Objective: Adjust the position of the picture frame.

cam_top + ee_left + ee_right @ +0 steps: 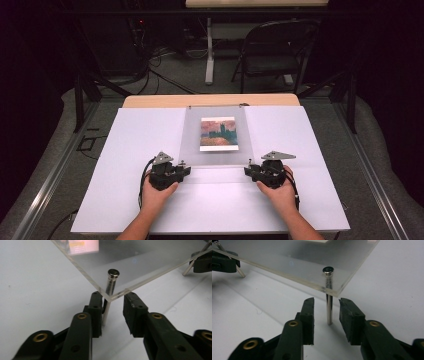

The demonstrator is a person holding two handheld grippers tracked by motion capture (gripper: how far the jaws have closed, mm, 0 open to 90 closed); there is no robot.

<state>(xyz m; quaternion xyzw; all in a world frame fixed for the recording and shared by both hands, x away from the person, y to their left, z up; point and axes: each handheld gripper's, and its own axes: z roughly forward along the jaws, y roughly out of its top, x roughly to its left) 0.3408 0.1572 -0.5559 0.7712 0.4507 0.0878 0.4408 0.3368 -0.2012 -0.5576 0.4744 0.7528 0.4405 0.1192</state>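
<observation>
You work at a white-topped table point(125, 150) with a pale wooden far edge point(210, 100), lit brightly from above while the room around you stays dark. Beyond it a black folding metal chair point(277, 52) stands on grey carpet point(180, 75), beside the white leg of a second light-wood table point(209, 50). Black cables point(155, 62) trail over the floor at the back left, and grey padding point(45, 165) flanks your table.

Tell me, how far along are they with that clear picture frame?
Done, it seems: the clear panel covers the picture, propped on metal legs at its near corners. In hand: the left gripper and right gripper each straddle a leg, jaws open; the right pads are clear, the left leg sits against one pad. Left: probably just drawing both hands back.
</observation>
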